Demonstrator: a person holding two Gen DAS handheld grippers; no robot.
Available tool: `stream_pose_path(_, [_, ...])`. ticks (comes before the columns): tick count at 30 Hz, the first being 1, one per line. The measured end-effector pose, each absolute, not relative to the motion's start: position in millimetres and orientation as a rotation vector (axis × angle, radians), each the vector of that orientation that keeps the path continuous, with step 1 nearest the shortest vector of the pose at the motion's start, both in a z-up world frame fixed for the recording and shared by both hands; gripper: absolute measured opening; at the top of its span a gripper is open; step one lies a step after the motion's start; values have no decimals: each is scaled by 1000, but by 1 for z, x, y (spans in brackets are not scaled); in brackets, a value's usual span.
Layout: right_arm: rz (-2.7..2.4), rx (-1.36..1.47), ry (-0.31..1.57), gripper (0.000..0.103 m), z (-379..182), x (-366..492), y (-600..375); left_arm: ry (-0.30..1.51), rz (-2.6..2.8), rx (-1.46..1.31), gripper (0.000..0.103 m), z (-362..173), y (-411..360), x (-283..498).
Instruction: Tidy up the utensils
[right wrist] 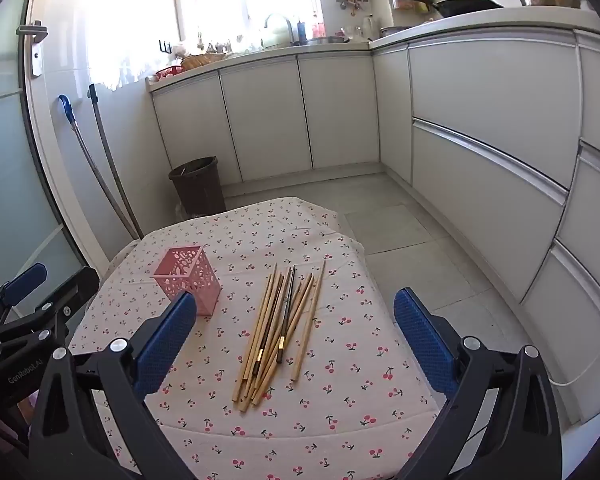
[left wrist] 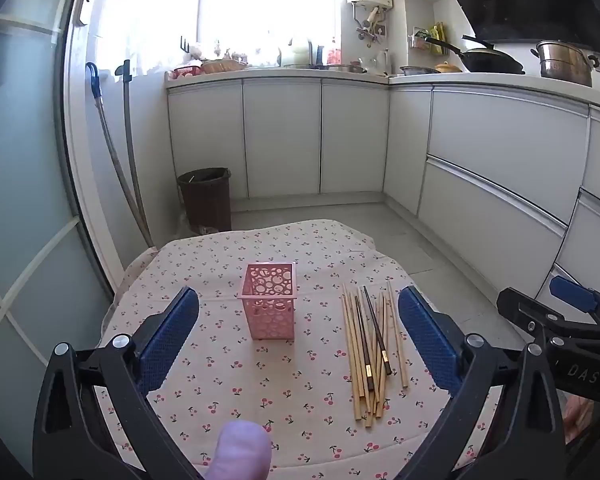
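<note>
A pink perforated holder (left wrist: 268, 300) stands upright and empty on a small table with a cherry-print cloth (left wrist: 236, 392). A pile of several bamboo chopsticks with two dark ones (left wrist: 373, 350) lies to its right. My left gripper (left wrist: 298, 344) is open and empty, above the table's near side, facing the holder. My right gripper (right wrist: 296, 344) is open and empty, facing the chopstick pile (right wrist: 282, 330), with the holder (right wrist: 188, 280) to the left. Each gripper shows at the other view's edge: the right one (left wrist: 559, 320), the left one (right wrist: 32, 312).
The table sits on a grey tiled floor (right wrist: 399, 240). White kitchen cabinets (left wrist: 499, 152) run along the back and right. A brown bin (left wrist: 206, 198) and two mop handles (left wrist: 116, 168) stand at the back left by a glass door (left wrist: 24, 184).
</note>
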State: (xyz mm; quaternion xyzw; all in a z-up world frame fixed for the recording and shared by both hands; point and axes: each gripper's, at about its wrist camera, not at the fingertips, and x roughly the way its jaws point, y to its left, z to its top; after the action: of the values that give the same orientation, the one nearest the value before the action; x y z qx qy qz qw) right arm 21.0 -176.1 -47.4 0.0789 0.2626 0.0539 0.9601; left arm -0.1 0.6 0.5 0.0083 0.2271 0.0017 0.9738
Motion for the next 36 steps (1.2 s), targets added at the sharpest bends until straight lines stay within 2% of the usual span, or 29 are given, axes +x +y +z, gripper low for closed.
stream_pose_path(36, [97, 158, 560, 96, -55, 26, -174, 478, 8, 11, 96, -8, 3, 1])
